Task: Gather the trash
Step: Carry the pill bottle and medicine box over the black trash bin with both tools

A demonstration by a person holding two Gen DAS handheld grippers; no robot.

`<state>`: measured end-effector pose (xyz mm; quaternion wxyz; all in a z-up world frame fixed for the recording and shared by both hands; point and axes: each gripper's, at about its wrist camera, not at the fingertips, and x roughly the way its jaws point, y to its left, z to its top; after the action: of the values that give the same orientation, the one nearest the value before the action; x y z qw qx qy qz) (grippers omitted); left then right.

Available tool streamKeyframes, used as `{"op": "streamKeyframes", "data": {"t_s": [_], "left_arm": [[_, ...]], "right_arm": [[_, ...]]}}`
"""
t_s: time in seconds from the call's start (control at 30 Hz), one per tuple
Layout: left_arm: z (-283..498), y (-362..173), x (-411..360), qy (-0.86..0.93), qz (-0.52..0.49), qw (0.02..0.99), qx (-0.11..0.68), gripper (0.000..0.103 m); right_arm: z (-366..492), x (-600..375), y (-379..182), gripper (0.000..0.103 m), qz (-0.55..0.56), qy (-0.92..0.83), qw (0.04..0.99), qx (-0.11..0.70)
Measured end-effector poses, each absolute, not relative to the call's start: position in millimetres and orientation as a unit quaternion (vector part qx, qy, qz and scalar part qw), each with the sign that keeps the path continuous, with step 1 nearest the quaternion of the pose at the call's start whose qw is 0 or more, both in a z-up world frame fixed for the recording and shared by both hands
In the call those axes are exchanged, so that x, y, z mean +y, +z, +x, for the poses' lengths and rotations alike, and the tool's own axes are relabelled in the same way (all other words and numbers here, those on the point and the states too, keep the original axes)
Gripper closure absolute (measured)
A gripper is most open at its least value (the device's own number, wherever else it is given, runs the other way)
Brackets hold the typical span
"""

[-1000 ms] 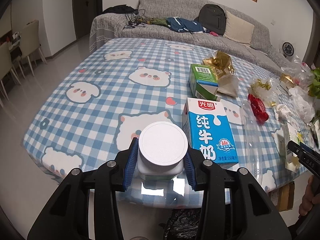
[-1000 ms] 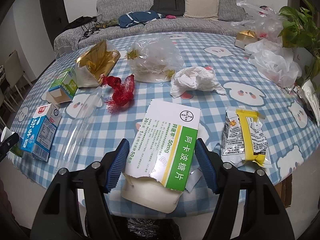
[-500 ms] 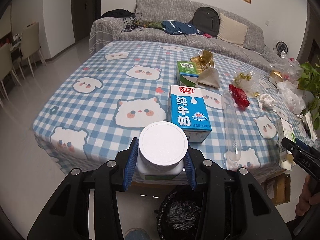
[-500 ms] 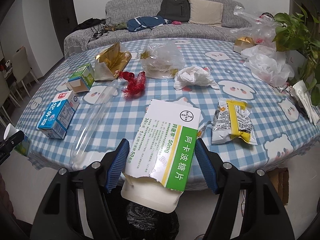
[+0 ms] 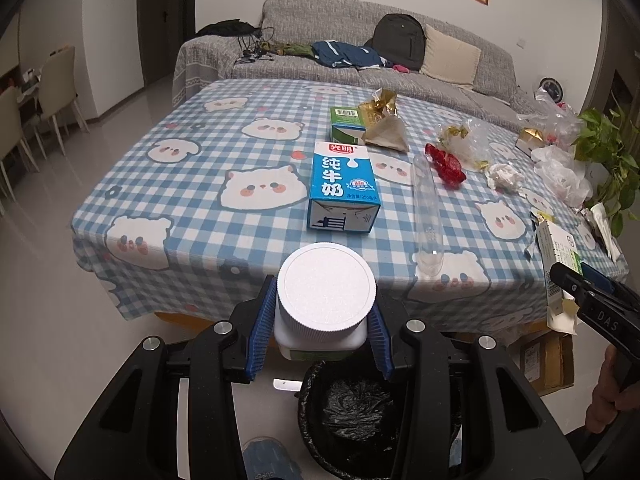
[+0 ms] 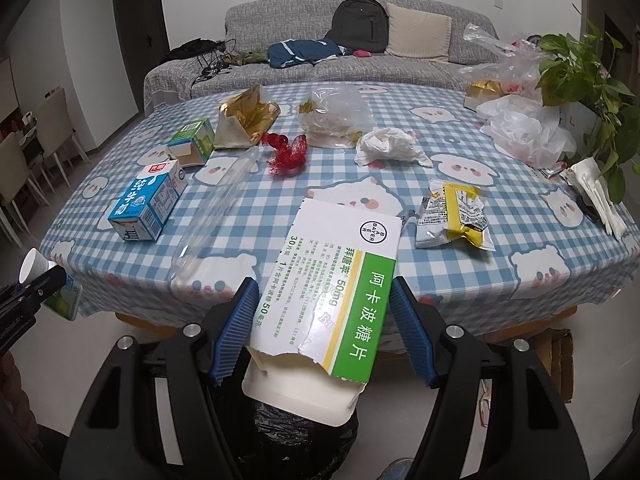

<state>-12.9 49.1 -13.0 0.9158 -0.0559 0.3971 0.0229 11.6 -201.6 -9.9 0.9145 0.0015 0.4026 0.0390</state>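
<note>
My left gripper (image 5: 320, 328) is shut on a white pill bottle (image 5: 326, 292) with a ribbed white cap, held just off the table's near edge and above a bin lined with a black bag (image 5: 356, 412). My right gripper (image 6: 326, 328) is shut on a torn white and green medicine box (image 6: 332, 280), also held off the table edge, with the black bin bag (image 6: 296, 440) below it. In the left wrist view the right gripper (image 5: 592, 300) and its box show at the far right. The left gripper (image 6: 28, 292) with the bottle shows at the right wrist view's left edge.
On the blue checked tablecloth (image 5: 192, 184) lie a blue milk carton (image 5: 344, 188), a green carton (image 5: 346, 124), a gold wrapper (image 6: 248, 116), red netting (image 6: 288, 152), a clear plastic sleeve (image 5: 426, 208), crumpled tissue (image 6: 388, 146), a yellow snack packet (image 6: 454, 216) and plastic bags (image 6: 528, 132). A cardboard box (image 5: 546, 356) sits under the table.
Both grippers have pulled back from over the table to past its near edge, each still holding its item. The black-lined bin has come into view beneath them.
</note>
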Motion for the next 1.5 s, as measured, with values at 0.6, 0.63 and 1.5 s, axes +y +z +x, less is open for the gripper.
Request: {"op": "streamKeyframes", "data": {"t_s": [0.6,0.63,1.5], "left_arm": [[-49.3,-51.0,45.8,0.028,-0.063,0.909,0.412,0.062],[-50.8,-53.7,46.1,0.027,-0.064,0.908,0.413,0.062],[-76.1,-133.3,61.2,0.035,-0.079,0.887,0.454,0.062]], "right_arm": [[-32.4,-188.5,-38.2,0.038,-0.014,0.060,0.912,0.406],[-34.4,-187.0,-40.6,0.038,-0.015,0.061,0.911,0.407],[-62.3,-150.3,-119.9,0.038,-0.027,0.091,0.887,0.452]]}}
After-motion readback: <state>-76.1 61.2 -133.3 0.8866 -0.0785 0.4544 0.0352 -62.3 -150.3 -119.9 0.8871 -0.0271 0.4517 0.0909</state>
